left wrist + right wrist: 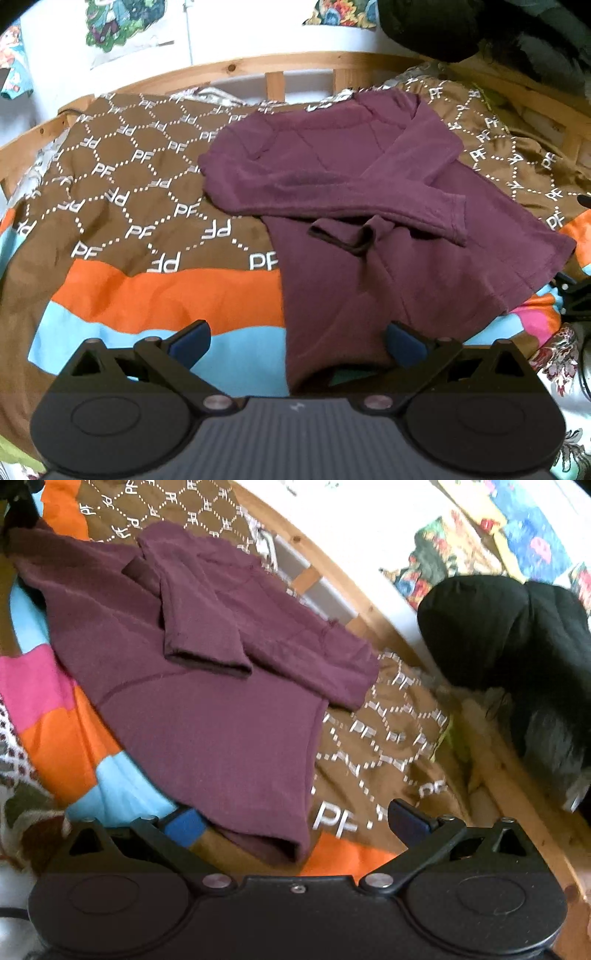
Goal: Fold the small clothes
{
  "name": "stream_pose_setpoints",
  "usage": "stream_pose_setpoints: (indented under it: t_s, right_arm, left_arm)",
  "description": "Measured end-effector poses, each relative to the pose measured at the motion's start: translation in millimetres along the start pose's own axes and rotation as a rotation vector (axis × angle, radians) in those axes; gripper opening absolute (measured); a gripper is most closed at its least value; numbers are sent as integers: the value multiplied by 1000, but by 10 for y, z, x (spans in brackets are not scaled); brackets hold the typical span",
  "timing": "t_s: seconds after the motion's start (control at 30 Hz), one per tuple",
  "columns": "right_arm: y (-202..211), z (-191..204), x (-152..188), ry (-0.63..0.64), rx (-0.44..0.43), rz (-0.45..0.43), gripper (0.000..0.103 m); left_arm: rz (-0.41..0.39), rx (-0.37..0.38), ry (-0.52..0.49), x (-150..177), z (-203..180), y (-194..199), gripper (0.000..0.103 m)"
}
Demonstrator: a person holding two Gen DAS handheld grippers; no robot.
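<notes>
A wooden-framed bed point(207, 68) carries a brown, orange and blue patterned blanket point(147, 229), and on it lies the maroon long-sleeved top point(369, 177), both sleeves crossed over its chest. That part looks done; the body is unfolded yet. The left gripper point(297, 341) and right gripper point(295, 821) are spread wide at the hem corners, pinching nothing.

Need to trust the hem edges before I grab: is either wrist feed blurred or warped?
Left wrist: sharp on the purple shirt, though fisheye bows the wooden bed rail. Right wrist: motion smear on the blanket lettering at right and the black cushion; shirt hem stays readable.
</notes>
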State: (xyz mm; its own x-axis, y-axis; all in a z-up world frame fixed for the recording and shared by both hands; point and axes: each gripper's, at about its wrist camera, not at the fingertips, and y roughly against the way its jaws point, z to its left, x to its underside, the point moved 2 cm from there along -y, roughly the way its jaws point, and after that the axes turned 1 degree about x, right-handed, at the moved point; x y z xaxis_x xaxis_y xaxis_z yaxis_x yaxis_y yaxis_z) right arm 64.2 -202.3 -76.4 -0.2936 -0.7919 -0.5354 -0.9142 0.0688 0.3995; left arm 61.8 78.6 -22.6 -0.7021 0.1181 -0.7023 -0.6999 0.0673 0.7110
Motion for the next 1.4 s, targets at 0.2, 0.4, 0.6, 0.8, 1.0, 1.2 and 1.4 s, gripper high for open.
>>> stream_pose_setpoints:
  t_s: [0.2,0.4,0.6,0.8,1.0,1.2,1.4]
  right_arm:
    - [46,-40,-43,9,31,-52,96]
    - [98,-22,-79,7,-63,-72,42]
    - [121,-134,-174,-105,-133,-82,18]
    - [-24,-406,-365,-258,-192,-126,14]
    - [-144,-644,-411,-413,-244,-135,13]
    - [-142,-744,-302,-470,-252,-126,13]
    - [-176,-822,-255,-513,-250,-117,13]
  left_arm:
    - [-25,72,-42,-23,-127,64,103]
    - [-14,144,-59,-19,-250,3,103]
    - [-20,210,-147,-105,-484,-70,103]
    - [24,270,-270,-204,-911,-202,103]
    - [83,153,-310,-160,-1089,-398,101]
    - [133,84,-227,-133,-850,-470,101]
    - [147,18,-242,-10,-558,-346,101]
